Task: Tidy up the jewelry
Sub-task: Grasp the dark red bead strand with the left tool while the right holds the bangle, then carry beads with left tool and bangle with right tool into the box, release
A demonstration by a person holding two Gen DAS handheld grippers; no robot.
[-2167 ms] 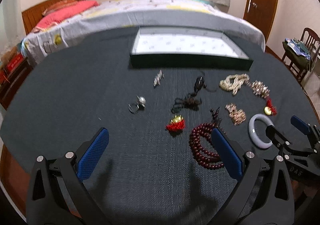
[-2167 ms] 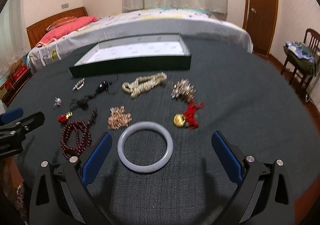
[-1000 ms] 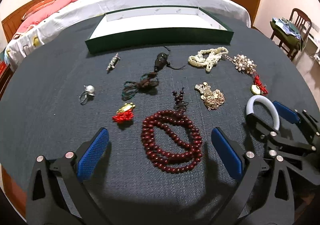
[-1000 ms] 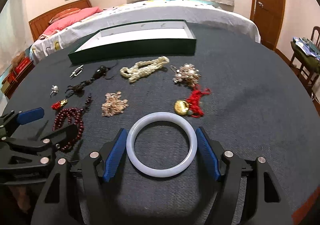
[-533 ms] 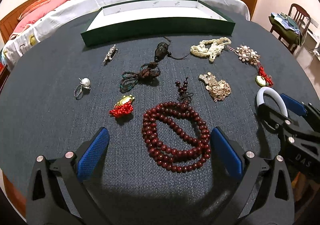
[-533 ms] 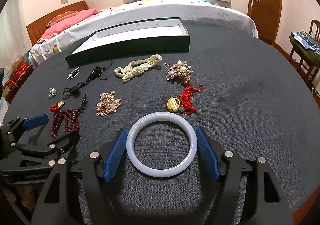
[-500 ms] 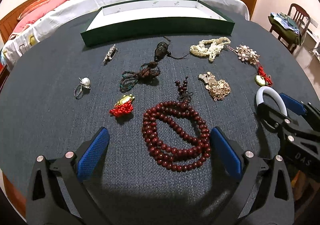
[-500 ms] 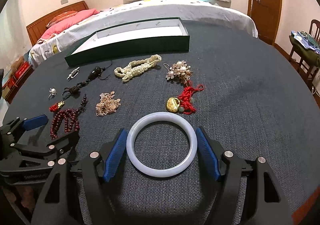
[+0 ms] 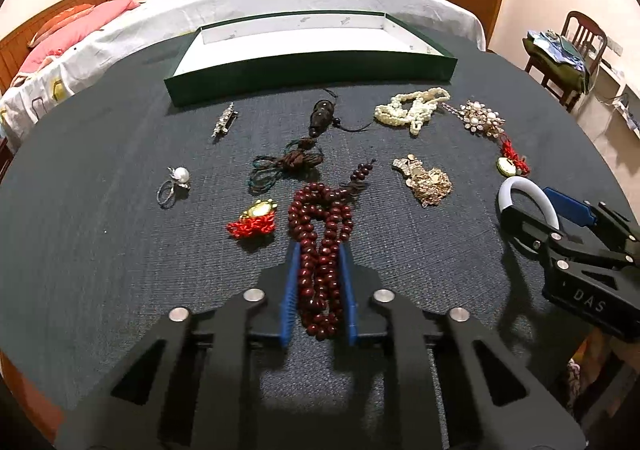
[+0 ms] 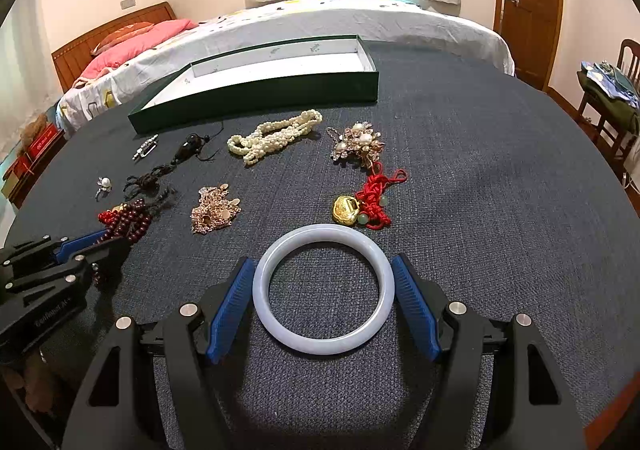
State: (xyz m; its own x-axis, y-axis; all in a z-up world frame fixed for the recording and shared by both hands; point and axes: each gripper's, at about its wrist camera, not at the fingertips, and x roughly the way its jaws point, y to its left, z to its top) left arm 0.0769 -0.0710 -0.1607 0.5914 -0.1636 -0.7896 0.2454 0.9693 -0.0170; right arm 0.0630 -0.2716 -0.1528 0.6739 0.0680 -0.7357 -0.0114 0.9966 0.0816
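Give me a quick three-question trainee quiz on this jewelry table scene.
1. True or false: the green rectangular box already holds jewelry.
2. What does the left gripper clamp? A) dark red bead strand B) cream pearl necklace C) pearl ring
3. Fill in: the right gripper brackets the pale round ____.

Key: 1 false, it looks empty. 2 A, jaws just closed on it. 3 bangle.

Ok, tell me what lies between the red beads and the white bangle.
In the right wrist view, the gold chain pile lies between the red beads and the white bangle.
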